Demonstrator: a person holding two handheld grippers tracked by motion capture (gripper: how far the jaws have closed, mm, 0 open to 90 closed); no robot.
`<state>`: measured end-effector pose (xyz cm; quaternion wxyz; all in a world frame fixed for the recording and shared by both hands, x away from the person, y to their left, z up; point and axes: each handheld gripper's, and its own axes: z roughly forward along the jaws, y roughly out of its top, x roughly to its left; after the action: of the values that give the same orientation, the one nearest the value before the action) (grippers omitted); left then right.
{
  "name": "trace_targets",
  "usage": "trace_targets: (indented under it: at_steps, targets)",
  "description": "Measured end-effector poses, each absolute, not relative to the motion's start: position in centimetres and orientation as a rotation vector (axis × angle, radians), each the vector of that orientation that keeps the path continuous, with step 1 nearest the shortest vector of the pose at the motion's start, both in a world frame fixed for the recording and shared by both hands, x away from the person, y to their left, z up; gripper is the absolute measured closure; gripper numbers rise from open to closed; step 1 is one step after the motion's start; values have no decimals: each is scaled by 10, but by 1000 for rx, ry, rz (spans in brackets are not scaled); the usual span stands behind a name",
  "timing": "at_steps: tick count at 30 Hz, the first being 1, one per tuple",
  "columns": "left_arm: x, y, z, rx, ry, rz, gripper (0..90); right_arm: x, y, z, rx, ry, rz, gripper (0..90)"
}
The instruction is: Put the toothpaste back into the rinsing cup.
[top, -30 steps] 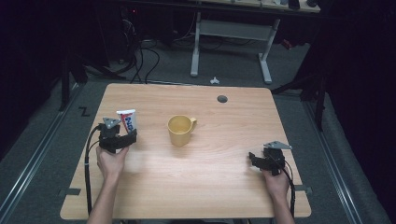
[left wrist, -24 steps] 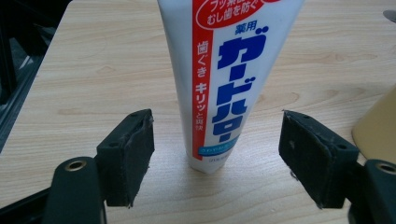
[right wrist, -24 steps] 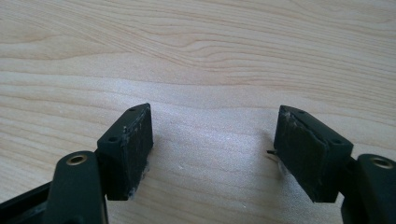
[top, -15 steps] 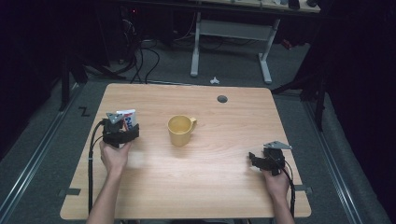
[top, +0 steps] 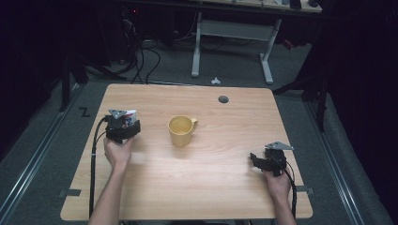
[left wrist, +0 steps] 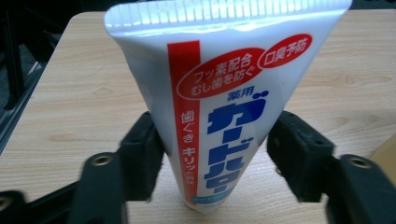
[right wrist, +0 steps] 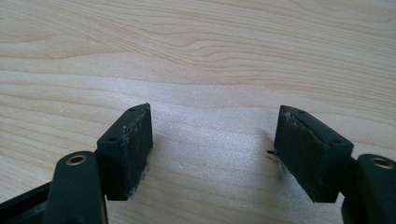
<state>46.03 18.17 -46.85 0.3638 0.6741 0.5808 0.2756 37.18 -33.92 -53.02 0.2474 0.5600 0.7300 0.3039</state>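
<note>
A white toothpaste tube (left wrist: 219,93) with red and blue print stands cap-down on the wooden table (top: 211,183), at its left side. In the high view the tube (top: 131,114) peeks out just behind my left gripper (top: 123,125). That left gripper (left wrist: 215,154) is open, its two pads flanking the tube's lower half, very close to its sides or just touching. A yellow mug (top: 180,131) sits at the table's middle, handle to the right. My right gripper (top: 256,160) rests low near the front right, and in its own view the right gripper (right wrist: 212,149) is open over bare wood.
A small dark round grommet (top: 223,99) is set in the table's far edge area. Beyond the table stand the white legs of another desk (top: 196,51) and loose cables (top: 141,56) on the floor. A cable trails from each gripper toward the person.
My left gripper has moved forward and slightly right up to the toothpaste tube, which now stands between its jaws. The right gripper and the mug have stayed put.
</note>
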Motion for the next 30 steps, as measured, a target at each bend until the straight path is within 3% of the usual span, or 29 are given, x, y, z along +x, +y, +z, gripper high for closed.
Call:
trace_targets:
  at_steps: [16,30]
  targets:
    - [458,182,-467,1748,1483,706,495,372,-339,-530,1529,1990,829,281]
    - [449,178,-459,1760,1410,650,516,372,-339,-530,1528,1991,829,281]
